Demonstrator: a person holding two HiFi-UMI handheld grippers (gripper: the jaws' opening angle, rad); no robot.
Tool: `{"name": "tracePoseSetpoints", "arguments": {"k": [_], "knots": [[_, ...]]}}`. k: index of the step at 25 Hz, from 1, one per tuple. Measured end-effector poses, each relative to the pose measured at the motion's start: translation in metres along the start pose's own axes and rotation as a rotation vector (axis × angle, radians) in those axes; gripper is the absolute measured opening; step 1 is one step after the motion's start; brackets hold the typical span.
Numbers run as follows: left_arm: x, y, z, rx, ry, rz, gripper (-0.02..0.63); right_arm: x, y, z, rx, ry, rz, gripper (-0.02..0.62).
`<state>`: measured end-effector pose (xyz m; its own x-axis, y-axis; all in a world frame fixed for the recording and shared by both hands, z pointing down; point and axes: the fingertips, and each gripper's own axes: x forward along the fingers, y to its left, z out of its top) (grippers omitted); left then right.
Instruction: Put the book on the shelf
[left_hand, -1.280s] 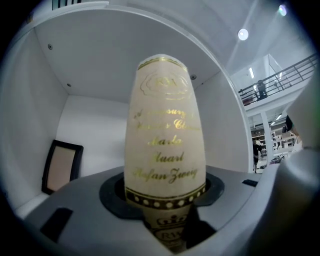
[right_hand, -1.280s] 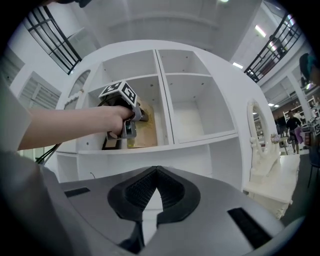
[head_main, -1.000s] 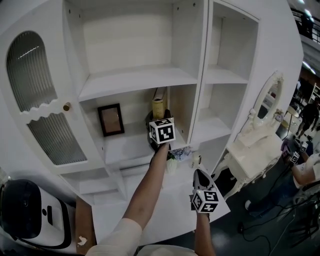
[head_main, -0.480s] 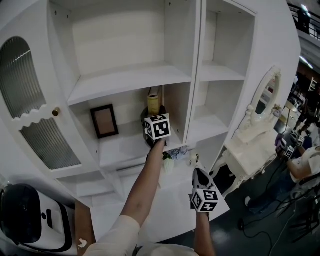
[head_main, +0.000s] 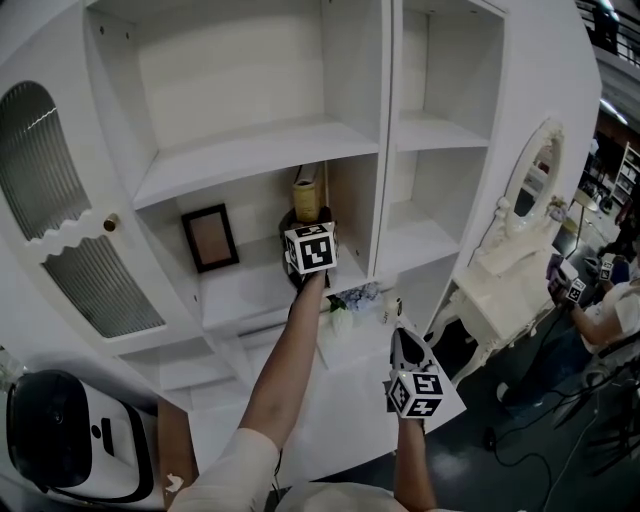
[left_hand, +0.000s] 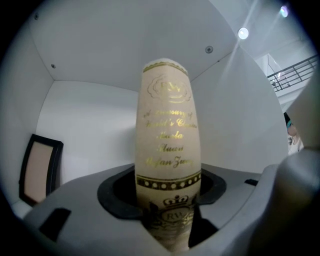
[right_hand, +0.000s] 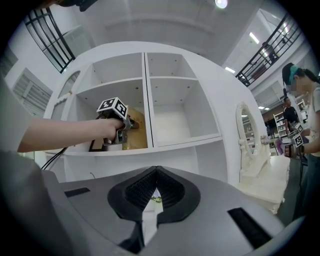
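The book (left_hand: 167, 135) is tan with gold lettering on its spine. It stands upright in the middle compartment of the white shelf (head_main: 245, 292), against the right wall. My left gripper (head_main: 304, 226) reaches into that compartment. Its jaws are opening, and the book's lower spine (head_main: 306, 198) is between them, with dark gaps showing beside it in the left gripper view. From the right gripper view, the left gripper (right_hand: 123, 128) shows in front of the brown book cover (right_hand: 136, 131). My right gripper (head_main: 402, 345) hangs lower, in front of the cabinet's base, shut with nothing in it.
A dark picture frame (head_main: 210, 238) leans at the back left of the same compartment. A small plant (head_main: 352, 300) sits on the ledge below. A cabinet door with ribbed glass (head_main: 60, 200) is at the left, and a white dressing table with a mirror (head_main: 520, 240) at the right.
The view has shifted a little to the left. My left gripper stays at the book in the compartment, and the right gripper has barely moved.
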<state>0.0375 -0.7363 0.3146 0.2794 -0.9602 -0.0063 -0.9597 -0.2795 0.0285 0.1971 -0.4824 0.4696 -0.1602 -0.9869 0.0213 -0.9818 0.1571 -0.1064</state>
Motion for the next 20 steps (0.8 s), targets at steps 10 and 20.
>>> {"name": "tracePoseSetpoints", "arguments": {"k": [10, 20], "knots": [[-0.044, -0.005, -0.01, -0.018, -0.003, -0.04, 0.272, 0.011, 0.03, 0.023, 0.009, -0.031, 0.062, 0.026], [-0.101, 0.008, 0.006, 0.019, -0.059, -0.046, 0.272, 0.018, 0.074, 0.041, 0.005, -0.052, 0.16, 0.026]]}}
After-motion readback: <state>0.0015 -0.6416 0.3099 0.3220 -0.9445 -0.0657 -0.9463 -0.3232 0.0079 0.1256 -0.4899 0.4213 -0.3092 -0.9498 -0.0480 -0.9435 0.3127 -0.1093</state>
